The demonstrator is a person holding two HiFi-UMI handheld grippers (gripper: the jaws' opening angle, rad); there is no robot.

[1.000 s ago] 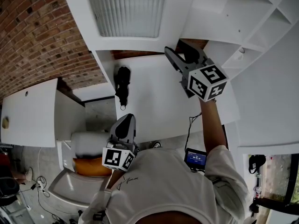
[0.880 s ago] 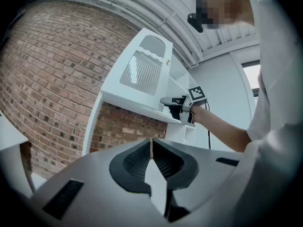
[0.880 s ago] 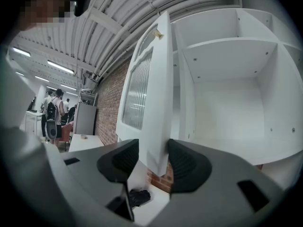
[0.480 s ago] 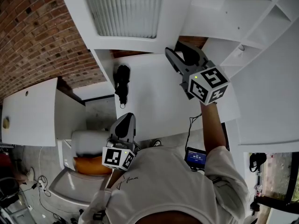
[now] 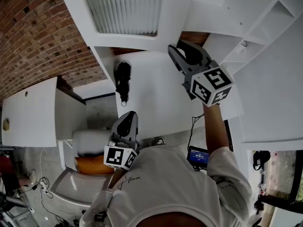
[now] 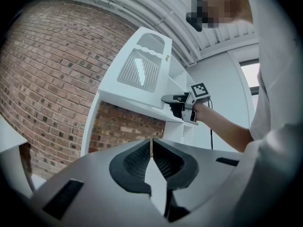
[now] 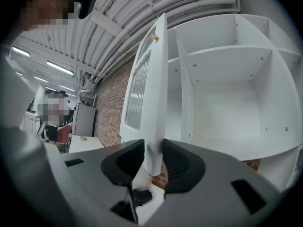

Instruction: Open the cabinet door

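White tabletop, side table and floor — what rests on each

The white tabletop (image 5: 156, 103) runs under the cabinet (image 5: 236, 13), whose white boards divide it into square compartments. One black object (image 5: 123, 82), too dark to name, lies on the tabletop near its left edge, close to the brick wall (image 5: 42, 37). To the left, apart from it, stands a white side table (image 5: 33, 122) with a small round thing (image 5: 5, 124) at its far left edge. Below both is the grey floor (image 5: 28, 167) — a tangle of cables (image 5: 40, 186) lies on it near the bottom left corner.
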